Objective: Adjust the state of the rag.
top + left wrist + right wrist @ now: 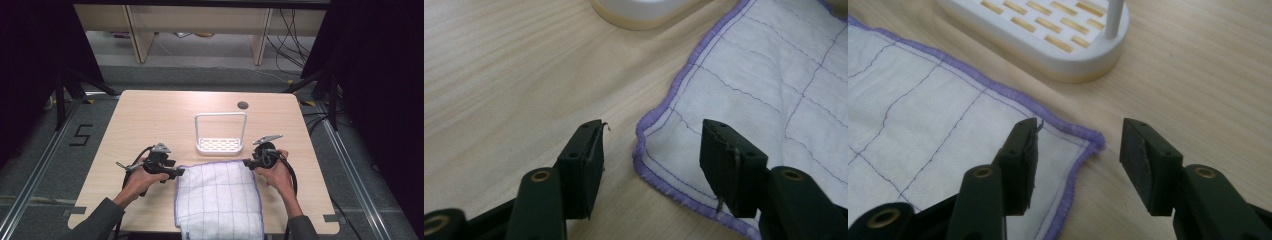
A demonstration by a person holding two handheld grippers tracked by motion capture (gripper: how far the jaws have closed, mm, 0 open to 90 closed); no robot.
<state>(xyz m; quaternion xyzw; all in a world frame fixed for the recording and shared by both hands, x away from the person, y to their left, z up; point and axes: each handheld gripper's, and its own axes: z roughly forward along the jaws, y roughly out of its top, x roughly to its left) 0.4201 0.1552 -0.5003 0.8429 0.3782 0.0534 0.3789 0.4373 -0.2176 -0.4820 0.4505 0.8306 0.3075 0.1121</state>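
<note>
A white quilted cloth (218, 197) with purple stitching and a purple hem lies flat at the table's near edge. My left gripper (181, 171) sits at its far left corner, low over the table. In the left gripper view the jaws (651, 150) stand open astride that corner of the cloth (764, 85), one jaw over bare wood and one over the fabric. My right gripper (246, 163) is at the far right corner. Its jaws (1078, 145) are open around the corner of the cloth (923, 110), and neither pad presses on it.
A white slotted rack (220, 145) with a tall wire handle stands just beyond the cloth, close to both grippers; its base shows as the rack (1048, 35) and the rack (639, 10). The wooden table (150, 115) has a cable hole (243, 105) at the back.
</note>
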